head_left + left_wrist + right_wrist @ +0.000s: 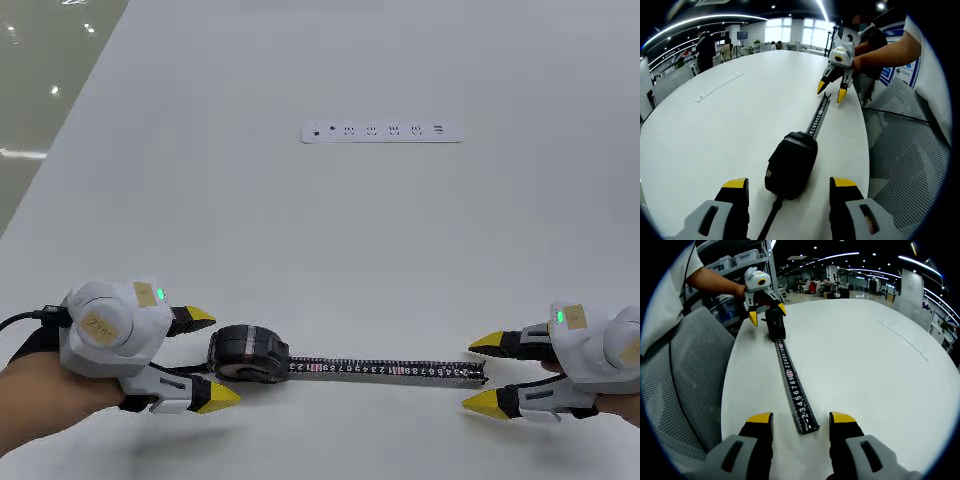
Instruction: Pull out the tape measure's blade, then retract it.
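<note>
A black tape measure case (pixel 248 352) lies on the white table (pixel 330 230), its black blade (pixel 385 369) drawn out to the right and flat on the surface. My left gripper (pixel 212 355) is open, with yellow fingertips on either side of the case's rear. In the left gripper view the case (pixel 791 162) sits just ahead of the left gripper (pixel 788 183). The right gripper (pixel 485 372) is open around the blade's end. The right gripper view shows the blade tip (pixel 809 427) lying untouched between the jaws of the right gripper (pixel 801 418).
A white power strip (pixel 381 131) lies at the middle of the table, farther back. The table's near edge runs just below both grippers. A grey mesh chair (pixel 905 150) stands beside the table. Shelving and an open office lie beyond.
</note>
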`<state>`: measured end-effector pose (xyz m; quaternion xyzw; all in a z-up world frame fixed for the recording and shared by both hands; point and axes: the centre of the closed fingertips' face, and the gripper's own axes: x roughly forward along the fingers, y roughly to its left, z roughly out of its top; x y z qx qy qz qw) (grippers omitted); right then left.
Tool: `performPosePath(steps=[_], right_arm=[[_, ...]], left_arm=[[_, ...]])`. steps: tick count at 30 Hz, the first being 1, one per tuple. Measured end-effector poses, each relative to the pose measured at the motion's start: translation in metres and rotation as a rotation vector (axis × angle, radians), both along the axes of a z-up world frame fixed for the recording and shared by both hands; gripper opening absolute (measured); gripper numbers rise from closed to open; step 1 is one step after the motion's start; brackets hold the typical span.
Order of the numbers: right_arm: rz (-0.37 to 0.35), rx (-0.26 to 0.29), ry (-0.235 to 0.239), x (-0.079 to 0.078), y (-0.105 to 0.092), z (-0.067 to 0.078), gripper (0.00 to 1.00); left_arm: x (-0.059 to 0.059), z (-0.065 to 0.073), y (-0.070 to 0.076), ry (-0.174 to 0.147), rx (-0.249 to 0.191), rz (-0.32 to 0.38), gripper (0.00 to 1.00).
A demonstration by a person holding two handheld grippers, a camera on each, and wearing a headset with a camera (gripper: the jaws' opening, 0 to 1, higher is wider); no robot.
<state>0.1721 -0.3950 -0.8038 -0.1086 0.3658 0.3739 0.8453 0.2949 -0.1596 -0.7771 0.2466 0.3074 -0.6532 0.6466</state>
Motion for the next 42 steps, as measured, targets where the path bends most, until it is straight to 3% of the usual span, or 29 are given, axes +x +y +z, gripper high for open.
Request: performPosePath(steps=[2,5,10,18,28,42], right_arm=[[-0.006,0.005,-0.001,0.0,0.001,0.002,0.45],[-0.005,-0.009,0.0,-0.002,0.003,0.002,0.5],[-0.028,-0.009,0.009,-0.004,0.002,0.003,0.53],[-0.095,0.005,0.002,-0.005,0.003,0.013,0.59],[-0.201,0.001,-0.015,-0.01,-0.003,0.019,0.74],[-0.323,-0.005,-0.022,-0.028,-0.007,0.029,0.89]], left_arm=[[0.001,-0.001,0.001,0.001,0.001,0.015,0.64],[0.004,0.003,0.002,0.031,-0.01,0.082,0.67],[0.0,0.007,0.006,0.037,-0.001,0.103,0.7],[-0.003,0.011,0.015,0.065,-0.012,0.17,0.75],[-0.012,0.012,0.028,0.084,-0.028,0.251,0.84],[-0.016,0.021,0.041,0.064,-0.076,0.378,0.94]])
